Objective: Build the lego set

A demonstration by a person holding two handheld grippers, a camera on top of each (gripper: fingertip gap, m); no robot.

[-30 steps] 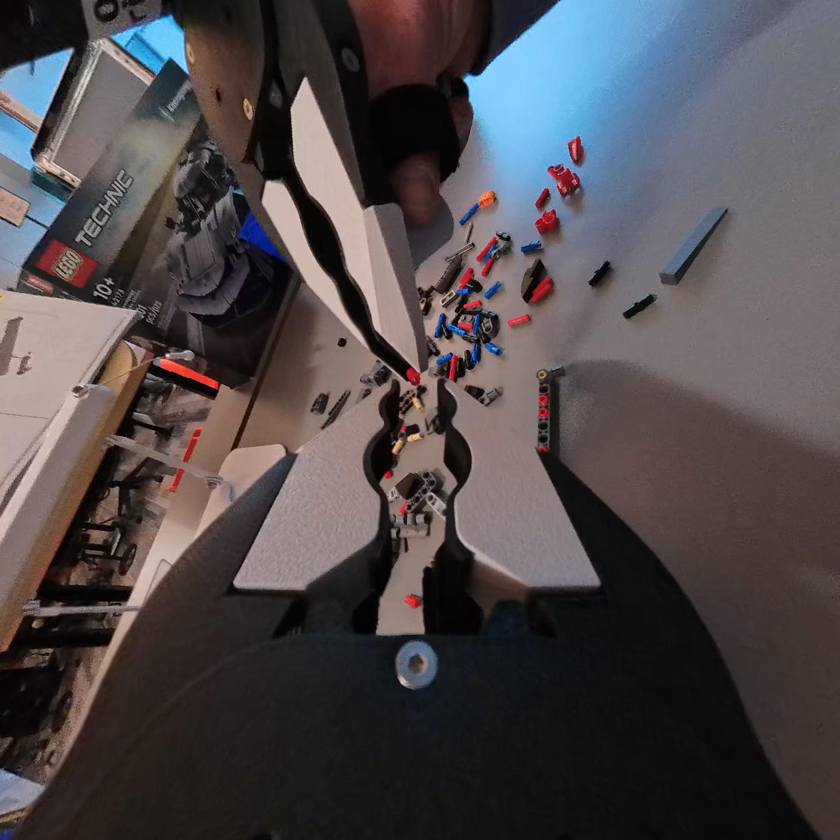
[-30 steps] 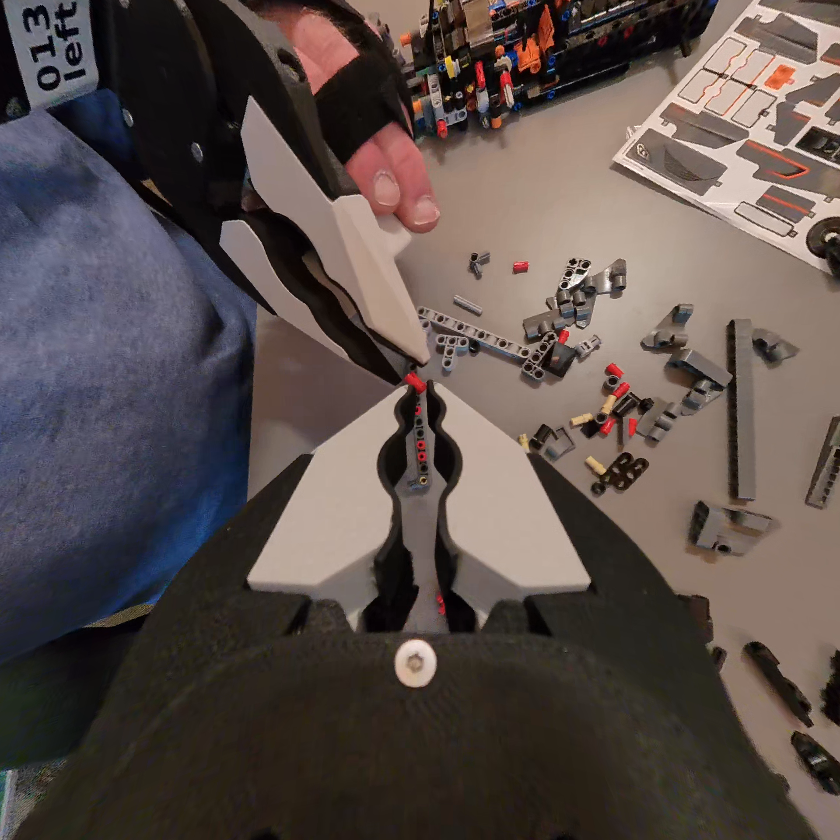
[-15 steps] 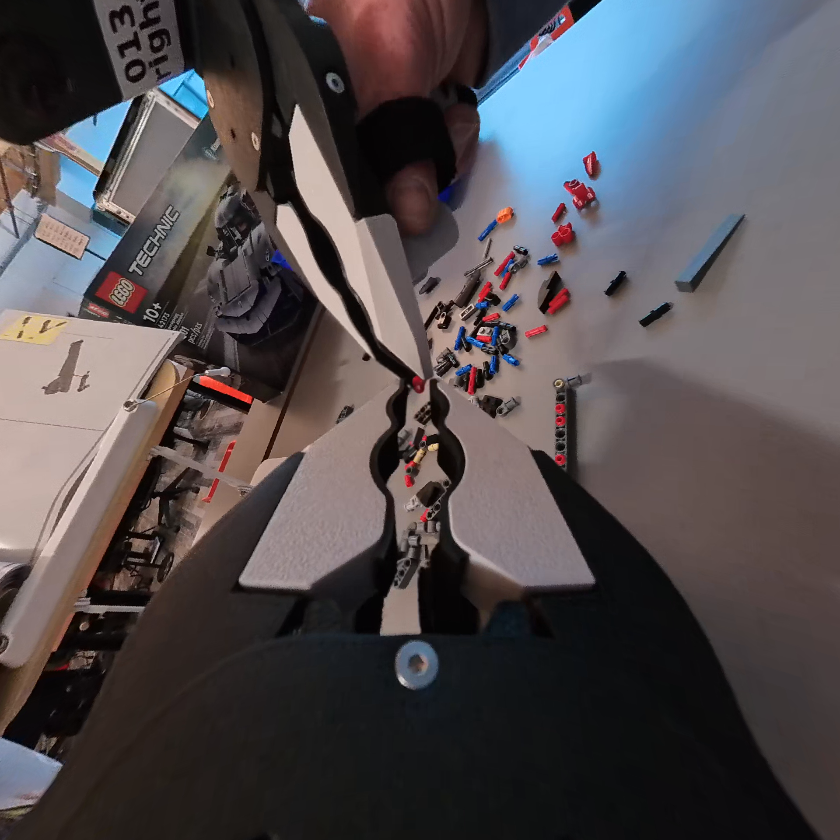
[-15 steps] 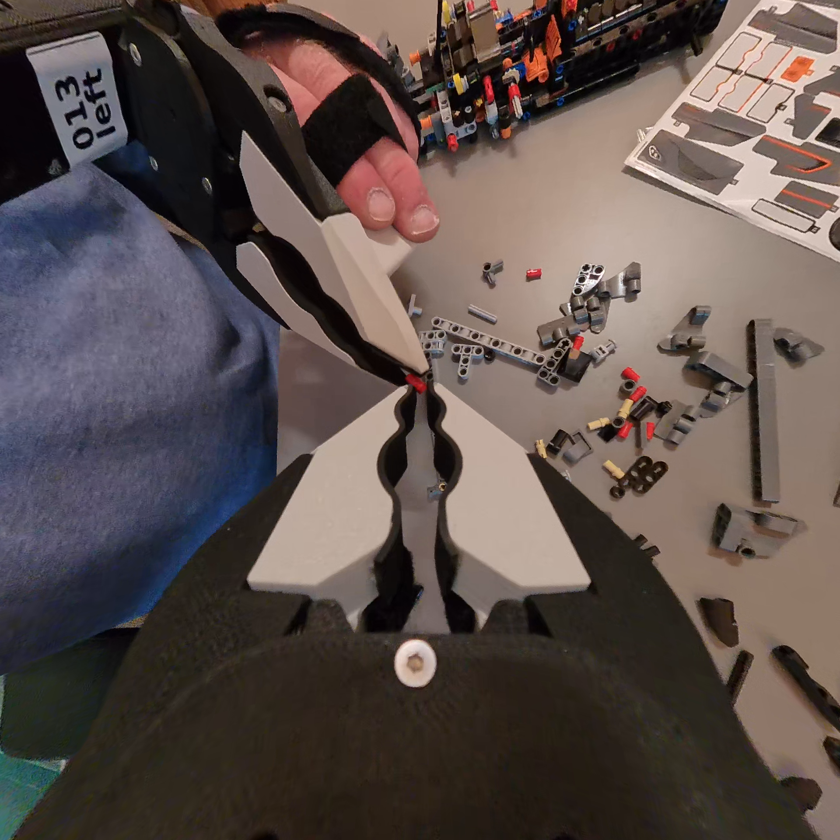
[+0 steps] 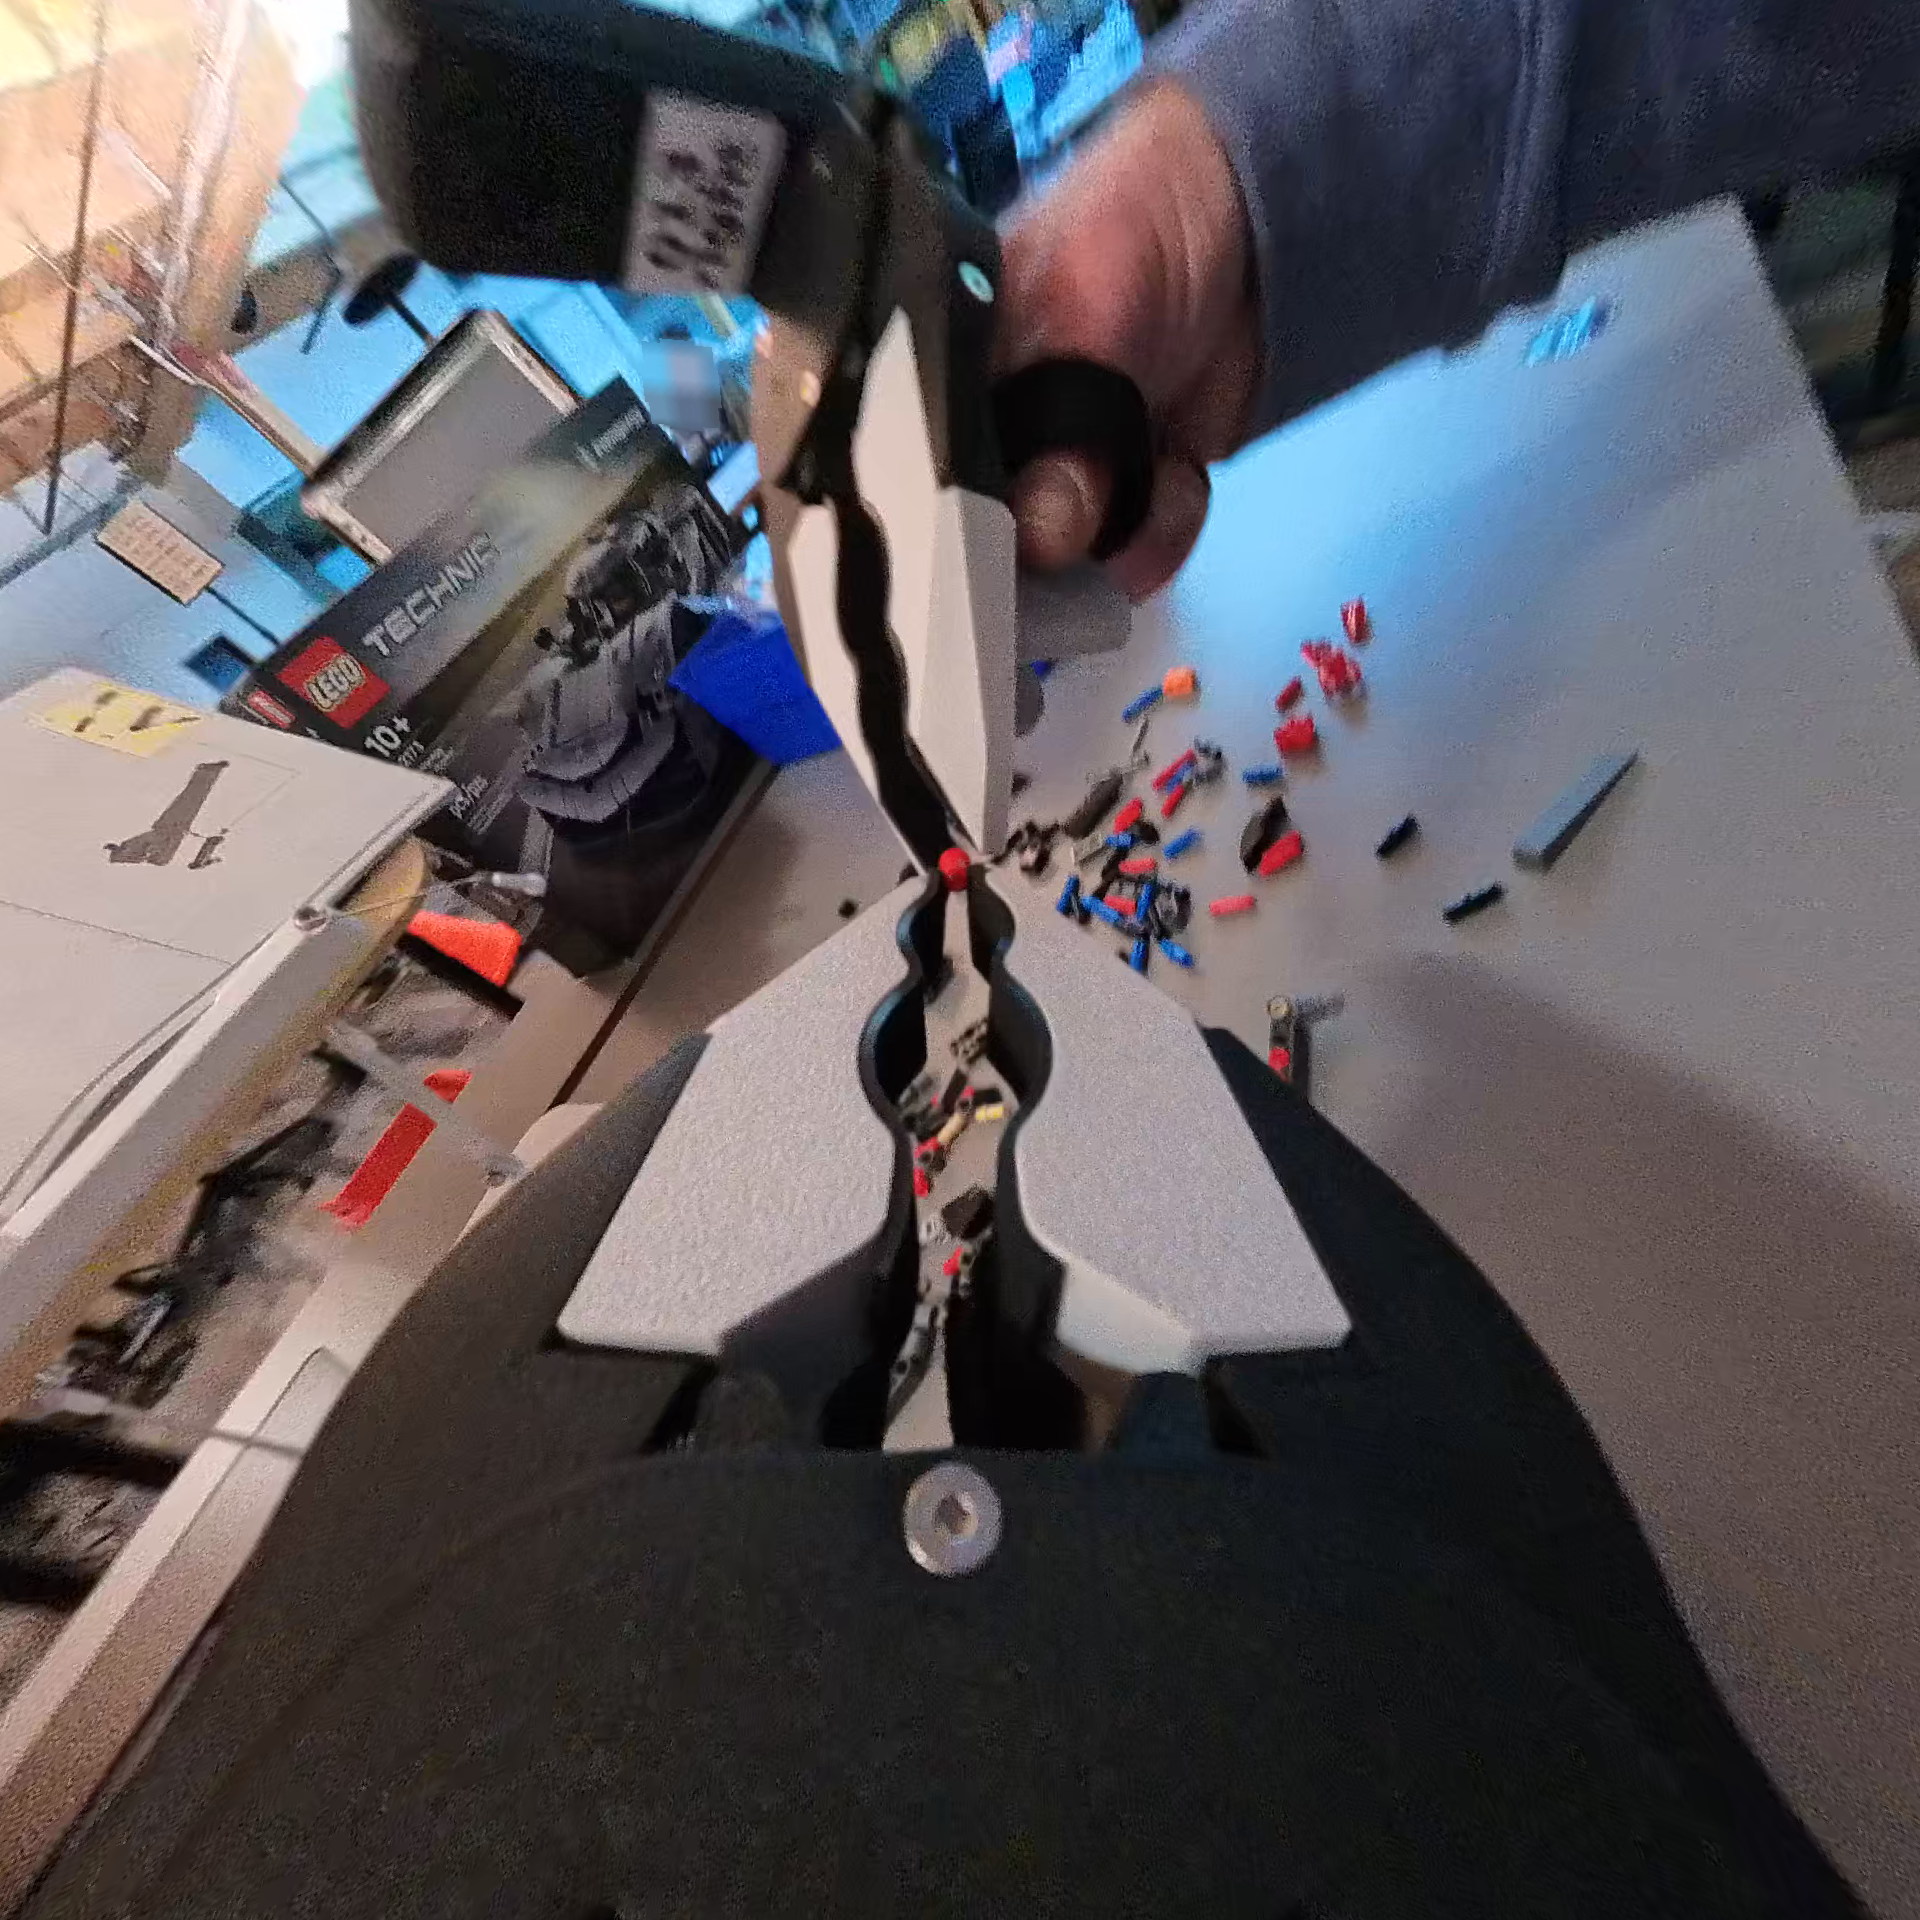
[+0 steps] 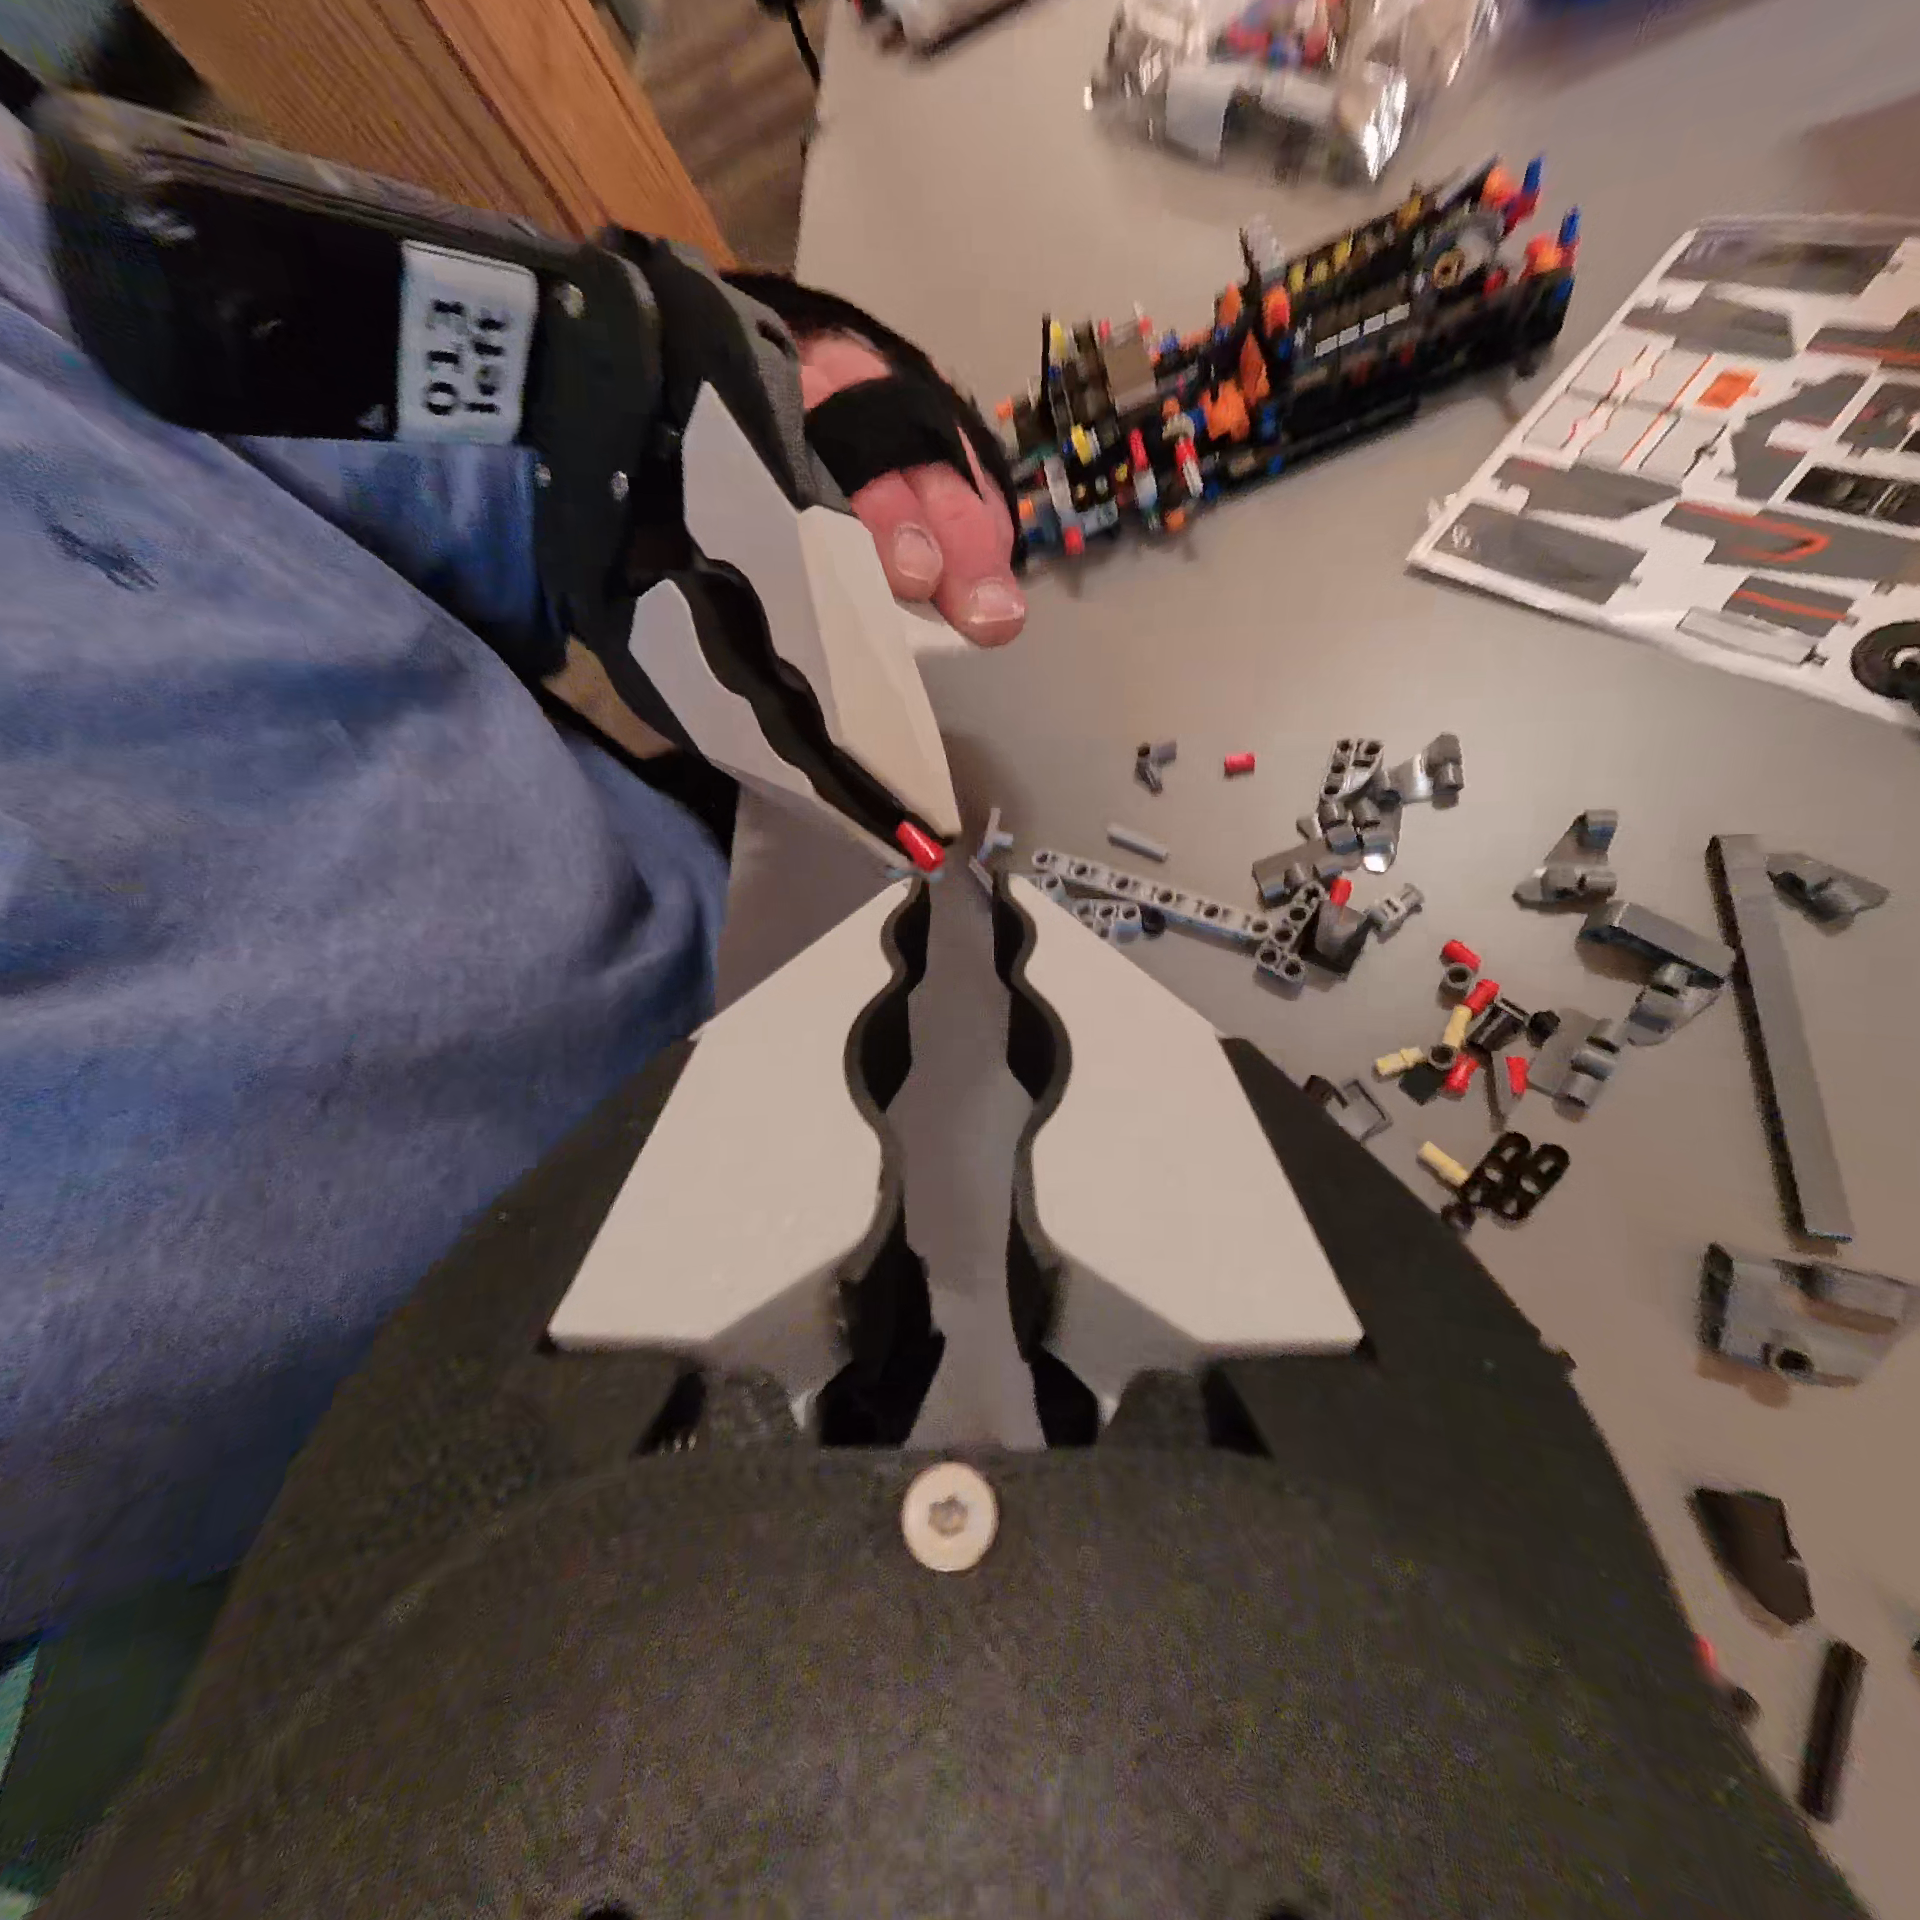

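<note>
Red pin (image 6: 918, 844) pinched in my left gripper (image 5: 954, 883), pointing tip-to-tip at my slightly parted, empty right gripper (image 6: 956, 894).

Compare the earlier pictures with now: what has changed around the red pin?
The right tongs have opened slightly and drawn just off the red pin, which sat at their tips before. The left tongs still clamp it. Loose pieces on the table lie unmoved.
</note>
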